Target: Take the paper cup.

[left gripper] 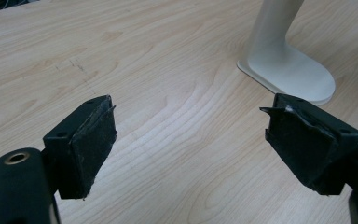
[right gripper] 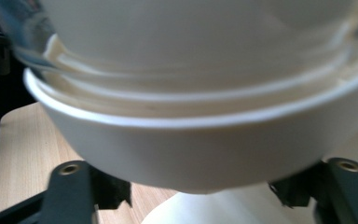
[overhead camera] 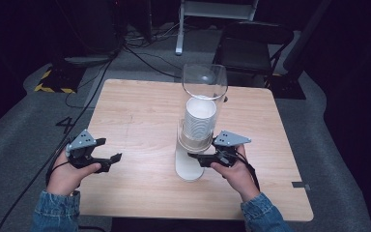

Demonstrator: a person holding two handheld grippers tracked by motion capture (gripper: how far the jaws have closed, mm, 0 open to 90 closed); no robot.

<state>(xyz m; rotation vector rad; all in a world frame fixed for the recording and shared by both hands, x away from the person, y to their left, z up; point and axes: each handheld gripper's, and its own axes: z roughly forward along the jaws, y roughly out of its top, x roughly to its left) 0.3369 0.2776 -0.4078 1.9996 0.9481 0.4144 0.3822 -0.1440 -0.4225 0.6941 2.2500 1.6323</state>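
A cup dispenser stands mid-table: a clear tube holding a stack of white paper cups over a white stand. My right gripper reaches in from the right under the tube. In the right gripper view its jaws sit on either side of the lowest cup, pressed against its lower part. My left gripper hovers over bare wood left of the stand, open and holding nothing. The left gripper view has its fingertips wide apart, with the stand's foot ahead on the right.
The wooden table has bare surface to the left and behind the dispenser. Beyond the far edge are a black folding chair, floor cables and a white frame leg. Yellow-black tape marks the floor at far left.
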